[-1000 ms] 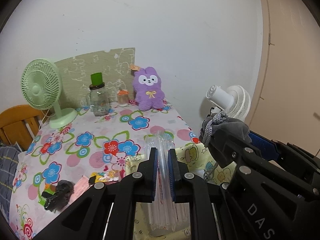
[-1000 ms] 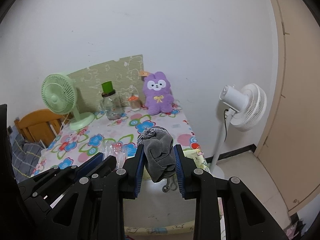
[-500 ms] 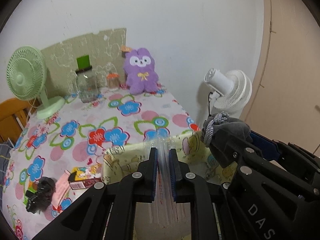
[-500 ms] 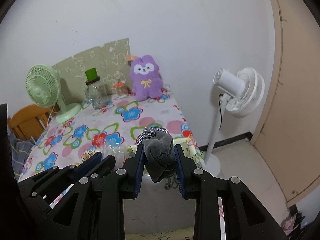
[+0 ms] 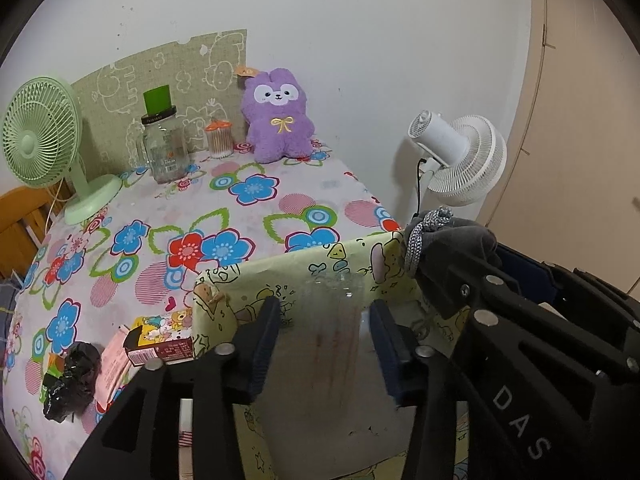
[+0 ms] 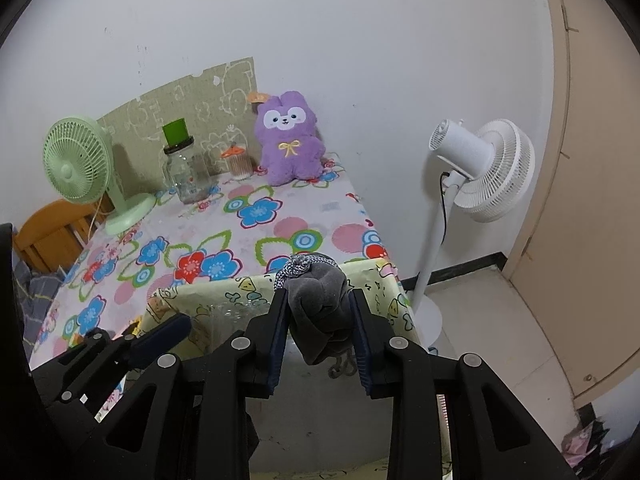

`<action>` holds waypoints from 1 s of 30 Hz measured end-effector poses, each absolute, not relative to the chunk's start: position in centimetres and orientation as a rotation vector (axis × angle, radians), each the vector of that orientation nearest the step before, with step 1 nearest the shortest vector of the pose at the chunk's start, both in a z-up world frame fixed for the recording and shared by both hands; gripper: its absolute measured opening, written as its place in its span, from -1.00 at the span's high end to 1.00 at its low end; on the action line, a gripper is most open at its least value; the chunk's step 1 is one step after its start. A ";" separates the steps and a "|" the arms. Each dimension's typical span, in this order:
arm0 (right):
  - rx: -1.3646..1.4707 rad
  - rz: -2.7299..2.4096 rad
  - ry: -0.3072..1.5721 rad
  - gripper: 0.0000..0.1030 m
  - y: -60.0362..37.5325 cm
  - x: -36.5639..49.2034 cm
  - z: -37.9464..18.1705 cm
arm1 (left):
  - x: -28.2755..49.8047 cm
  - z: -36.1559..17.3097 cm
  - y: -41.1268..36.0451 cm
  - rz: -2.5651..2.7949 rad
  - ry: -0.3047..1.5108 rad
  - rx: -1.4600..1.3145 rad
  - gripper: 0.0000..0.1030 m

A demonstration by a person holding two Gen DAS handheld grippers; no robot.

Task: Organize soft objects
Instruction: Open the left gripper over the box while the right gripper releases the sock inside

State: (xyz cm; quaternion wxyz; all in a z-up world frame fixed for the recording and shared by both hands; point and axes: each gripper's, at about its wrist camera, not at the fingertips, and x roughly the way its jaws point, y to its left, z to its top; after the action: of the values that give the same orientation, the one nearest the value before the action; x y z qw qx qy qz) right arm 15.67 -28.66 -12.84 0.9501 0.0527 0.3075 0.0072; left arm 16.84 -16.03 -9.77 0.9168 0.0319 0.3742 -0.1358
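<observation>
A yellow cartoon-print fabric box (image 5: 296, 268) stands at the near edge of the flowered table (image 5: 160, 216). My left gripper (image 5: 326, 342) hangs over its open top. Its jaws are opening, and a clear plastic bundle (image 5: 340, 320) shows blurred between them, free of the pads. To the right, my right gripper (image 6: 320, 334) is shut on a grey cloth bundle with a speckled cord (image 6: 318, 304), held above the box's right side (image 6: 384, 276). The same grey bundle (image 5: 452, 240) appears at the right of the left wrist view.
A purple plush rabbit (image 5: 278, 116), a glass jar (image 5: 164, 148) with a green cup on it, a small swab pot (image 5: 219, 140) and a green desk fan (image 5: 40, 136) stand at the table's back. A small carton (image 5: 160, 346) and a black lump (image 5: 70, 384) lie left of the box. A white standing fan (image 6: 480, 168) is at the right.
My left jaws have parted and let go of the clear plastic bundle, which now sits lower in the box. Both grippers came down toward the box. The right still holds the grey bundle.
</observation>
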 end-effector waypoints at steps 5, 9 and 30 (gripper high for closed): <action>0.099 0.008 0.610 -0.25 -28.7 15.2 -12.5 | 16.5 -9.6 -15.8 -0.290 0.764 0.066 -0.50; 0.116 0.000 0.589 -0.43 -28.9 14.6 -12.0 | 16.0 -9.3 -15.7 -0.275 0.757 0.077 -0.62; 0.061 -0.003 0.518 -0.86 -26.2 10.3 -9.1 | 12.4 -6.1 -13.2 -0.260 0.677 0.059 -0.99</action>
State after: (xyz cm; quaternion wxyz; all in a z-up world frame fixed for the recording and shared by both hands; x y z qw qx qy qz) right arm 10.27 -26.25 -9.13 0.9662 0.0303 0.2558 -0.0013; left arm 12.44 -13.19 -6.05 0.9346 0.0288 0.3309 -0.1272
